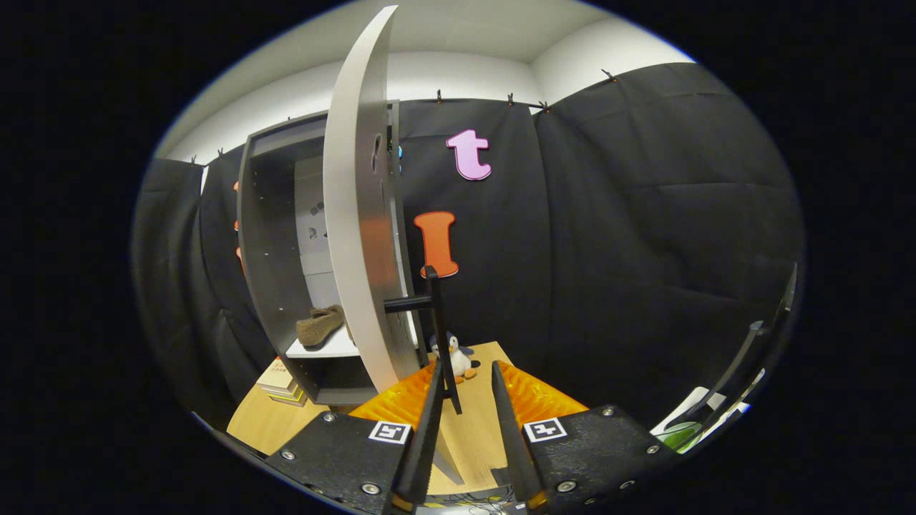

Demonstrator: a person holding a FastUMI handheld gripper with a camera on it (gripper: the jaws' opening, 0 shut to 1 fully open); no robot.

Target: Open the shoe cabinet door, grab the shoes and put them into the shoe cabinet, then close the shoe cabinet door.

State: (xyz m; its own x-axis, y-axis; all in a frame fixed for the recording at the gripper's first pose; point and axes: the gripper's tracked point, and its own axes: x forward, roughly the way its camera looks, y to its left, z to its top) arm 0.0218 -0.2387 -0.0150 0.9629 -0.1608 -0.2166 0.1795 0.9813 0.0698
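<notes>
1. Gripper view looks along the gripper (pixel 465 383), whose two fingers stand a little apart with a narrow gap between them; nothing is pressed between them.
2. A thin black bar handle (pixel 438 315) stands upright just ahead of the fingers, its lower end dropping into the gap near the left fingertip; I cannot tell whether that finger touches it.
3. The handle joins by a short black stub to a tall pale grey cabinet door (pixel 354 214), which is swung open and seen nearly edge-on, at 11 o'clock from the fingers.
4. Beyond the door, at 10 o'clock, stands the dark grey open shoe cabinet (pixel 268 236).
5. A brown fuzzy slipper-like shoe (pixel 320 324) lies on a white shelf (pixel 325 349) inside the cabinet.
6. A small plush penguin (pixel 458 356) sits on the light wooden counter (pixel 265 422), just beyond the fingertips at 12 o'clock.
7. A low stack of books (pixel 280 380) lies on the counter beside the cabinet's left foot.
</notes>
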